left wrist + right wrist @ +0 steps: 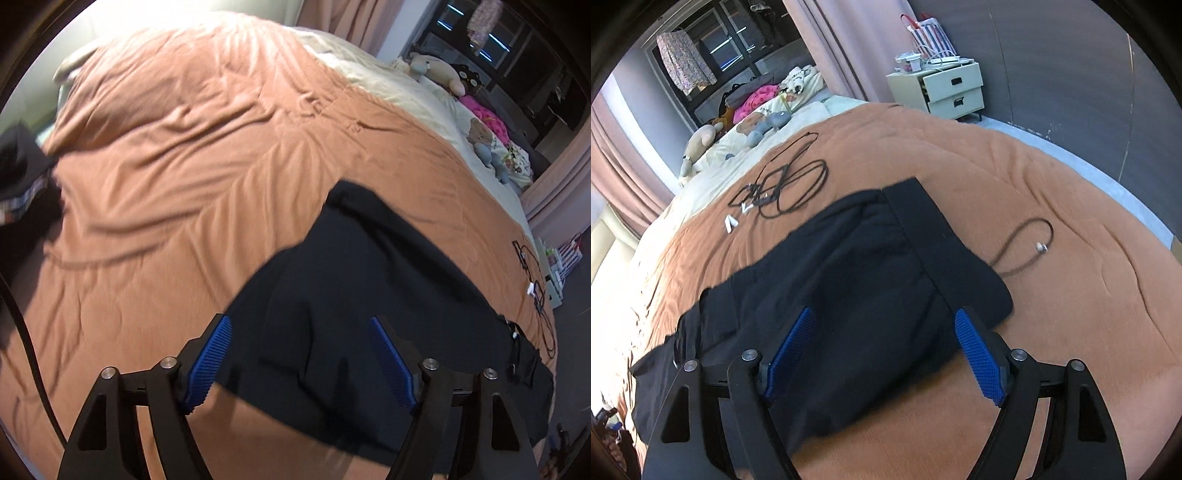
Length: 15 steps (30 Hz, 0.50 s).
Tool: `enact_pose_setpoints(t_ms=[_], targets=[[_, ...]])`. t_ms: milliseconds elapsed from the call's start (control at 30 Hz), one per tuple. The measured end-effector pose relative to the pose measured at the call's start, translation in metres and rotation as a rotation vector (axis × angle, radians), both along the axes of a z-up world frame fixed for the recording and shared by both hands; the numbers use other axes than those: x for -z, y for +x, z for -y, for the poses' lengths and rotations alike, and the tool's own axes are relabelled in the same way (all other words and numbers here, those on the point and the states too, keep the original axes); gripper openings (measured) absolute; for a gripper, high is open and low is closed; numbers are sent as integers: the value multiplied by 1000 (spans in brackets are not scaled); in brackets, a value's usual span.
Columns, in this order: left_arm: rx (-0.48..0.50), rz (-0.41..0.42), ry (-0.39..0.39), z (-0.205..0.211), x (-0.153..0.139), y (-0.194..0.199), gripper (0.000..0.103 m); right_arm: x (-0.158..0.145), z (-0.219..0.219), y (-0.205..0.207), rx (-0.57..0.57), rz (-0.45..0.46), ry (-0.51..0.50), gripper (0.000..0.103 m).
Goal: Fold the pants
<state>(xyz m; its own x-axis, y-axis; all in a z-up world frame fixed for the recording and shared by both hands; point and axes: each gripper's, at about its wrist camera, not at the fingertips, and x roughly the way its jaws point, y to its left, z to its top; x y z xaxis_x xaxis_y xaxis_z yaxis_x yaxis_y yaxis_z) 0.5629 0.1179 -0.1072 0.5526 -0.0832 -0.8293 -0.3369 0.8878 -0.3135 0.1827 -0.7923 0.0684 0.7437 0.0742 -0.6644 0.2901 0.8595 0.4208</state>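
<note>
Dark navy pants [369, 295] lie folded in a rumpled heap on the orange bedspread [184, 166]. They also show in the right wrist view [868, 277], with a waistband strip running along the right side. My left gripper [301, 326] is open, hovering just above the near part of the pants, holding nothing. My right gripper [884, 321] is open, its blue pads [979, 354] spread over the near edge of the pants, holding nothing.
Black cables [786, 184] and small white pieces lie on the bedspread beyond the pants. A brown cord [1027, 240] lies to the right. Plush toys [753, 122] sit at the bed's head. A nightstand [945, 88] stands by the wall. Dark clothes [22, 177] lie at far left.
</note>
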Motion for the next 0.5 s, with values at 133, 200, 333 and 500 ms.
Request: enact_pose_setpoints(t_ms=[133,200,333,500], targets=[[-28,-22,-120,-1,19,-18,77,3,4,-16,-5,-15,7,79],[-46,-19,-152,0,27,-25,75,6,5,-22,-8,-22,18,79],[-123,-32,-214,-4,43,-31,44,11,7,-35,-8,-29,33,79],[-160,-51,-221,-8,57,-23,41,14,5,-40,-20,-43,38,76]])
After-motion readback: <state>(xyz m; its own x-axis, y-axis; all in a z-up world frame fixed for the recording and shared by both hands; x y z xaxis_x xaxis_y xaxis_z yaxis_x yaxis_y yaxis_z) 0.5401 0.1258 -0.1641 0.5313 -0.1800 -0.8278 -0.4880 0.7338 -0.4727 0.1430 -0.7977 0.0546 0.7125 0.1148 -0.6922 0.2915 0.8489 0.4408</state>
